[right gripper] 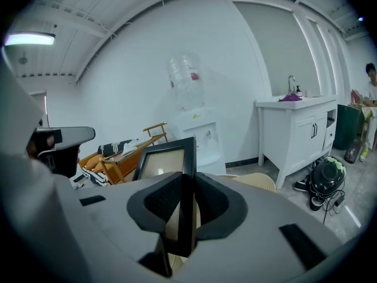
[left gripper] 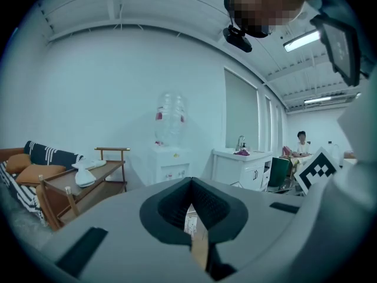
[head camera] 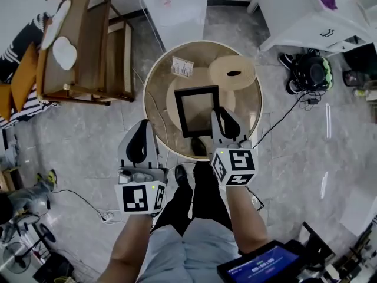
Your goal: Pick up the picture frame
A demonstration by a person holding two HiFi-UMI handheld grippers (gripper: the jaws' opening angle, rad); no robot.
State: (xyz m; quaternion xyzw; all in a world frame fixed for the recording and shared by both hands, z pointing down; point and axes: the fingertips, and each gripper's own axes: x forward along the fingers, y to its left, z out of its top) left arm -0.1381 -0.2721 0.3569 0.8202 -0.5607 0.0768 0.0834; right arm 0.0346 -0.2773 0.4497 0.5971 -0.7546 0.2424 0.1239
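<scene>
My right gripper has its fingers clamped on the right-hand edge of the picture frame. The black frame stands nearly upright between them, glass side facing left in the right gripper view. In the head view the picture frame is held up over the round bench, with the right gripper at its right edge. My left gripper hangs off to the left beside the bench rim. Its fingers meet at the tips with nothing in them. A beige roll and a paper tag lie on the bench beyond the frame.
</scene>
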